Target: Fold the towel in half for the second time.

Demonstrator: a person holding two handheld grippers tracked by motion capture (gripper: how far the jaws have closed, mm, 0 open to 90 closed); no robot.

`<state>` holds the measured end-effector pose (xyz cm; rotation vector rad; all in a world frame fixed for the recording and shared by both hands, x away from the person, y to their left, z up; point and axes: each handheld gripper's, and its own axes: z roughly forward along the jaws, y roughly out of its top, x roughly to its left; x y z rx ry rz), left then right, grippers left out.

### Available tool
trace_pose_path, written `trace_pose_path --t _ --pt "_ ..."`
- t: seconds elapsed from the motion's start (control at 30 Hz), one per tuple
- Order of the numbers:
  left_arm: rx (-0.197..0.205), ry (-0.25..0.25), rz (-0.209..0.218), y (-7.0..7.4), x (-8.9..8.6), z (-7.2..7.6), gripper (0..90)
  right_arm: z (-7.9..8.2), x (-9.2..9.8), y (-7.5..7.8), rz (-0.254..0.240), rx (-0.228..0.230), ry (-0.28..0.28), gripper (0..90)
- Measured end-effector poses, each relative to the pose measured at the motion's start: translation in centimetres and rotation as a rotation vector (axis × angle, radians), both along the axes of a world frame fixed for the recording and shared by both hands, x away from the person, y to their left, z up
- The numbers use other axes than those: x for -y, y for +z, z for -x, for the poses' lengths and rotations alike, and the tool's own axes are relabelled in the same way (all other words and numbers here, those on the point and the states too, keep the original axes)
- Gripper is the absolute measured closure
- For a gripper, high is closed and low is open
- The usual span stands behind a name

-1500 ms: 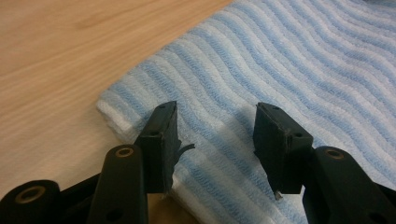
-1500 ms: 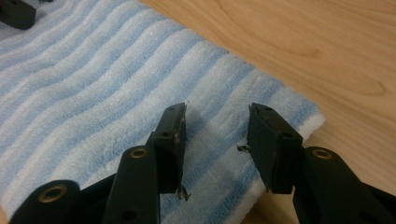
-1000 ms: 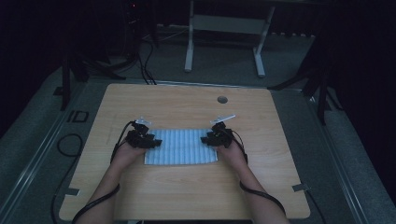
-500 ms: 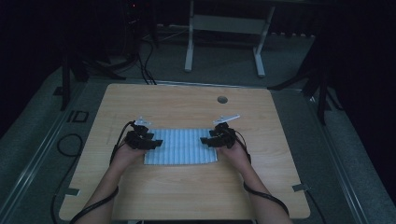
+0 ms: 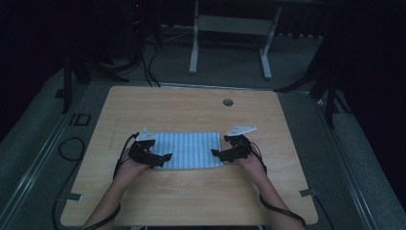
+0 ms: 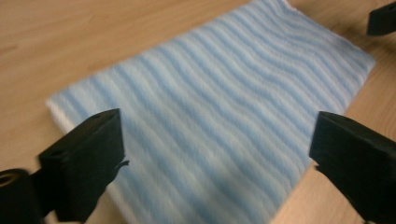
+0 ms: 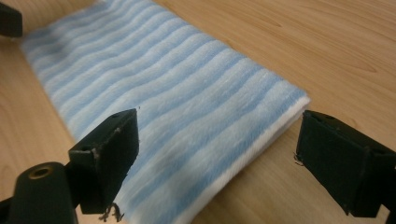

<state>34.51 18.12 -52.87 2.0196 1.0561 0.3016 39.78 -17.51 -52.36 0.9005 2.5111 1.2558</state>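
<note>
Cloth [image 5: 189, 150] — blue-and-white striped, folded into a flat rectangle — lies on the wooden table [image 5: 191, 201], in the middle of its near half, long side running left to right. Left gripper [image 5: 165, 157] sits at the cloth's left end, near corner; right gripper [image 5: 214, 153] at the right end, near corner. Both point inward, toward each other, low over the tabletop. A hand backs each one, forearms coming in from the bottom edge of the high view.

Left gripper view: its jaws stand wide apart, having just been opening, and the cloth [image 6: 210, 121] lies flat between and ahead of them, not pinched. No pad presses on fabric. The far gripper's black tip shows at the top right corner, just past the cloth's far end.

Right gripper view: same story — jaws spread wide, just been opening, cloth [image 7: 159, 98] flat on the wood between them, untouched by either pad. Folded layers show as a white edge along the cloth's near side. Frayed bits of thread cling to the left jaw's lower edge. Other gripper's tip sits at the top left corner.

Cloth looks smooth, corners squared, no wrinkles of note. Small round hole [image 5: 228, 102] in the tabletop sits well beyond the cloth, toward the far edge. Cables trail from each gripper back along the forearms. Floor around the table is dark, with a white stand [image 5: 230, 28] behind.
</note>
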Motion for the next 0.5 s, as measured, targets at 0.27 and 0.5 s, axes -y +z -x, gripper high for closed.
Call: trace_pose_path --t 0.27,0.5 --pt "0.016 0.041 -0.008 -0.8 -1.6 2.4 2.3 1.7 2.3 -0.6 0.018 0.023 -0.012 12.7" --pt "0.033 0.047 -0.006 -1.1 -2.3 4.4 2.4 3.3 4.6 -1.6 0.034 0.027 -0.024 12.6"
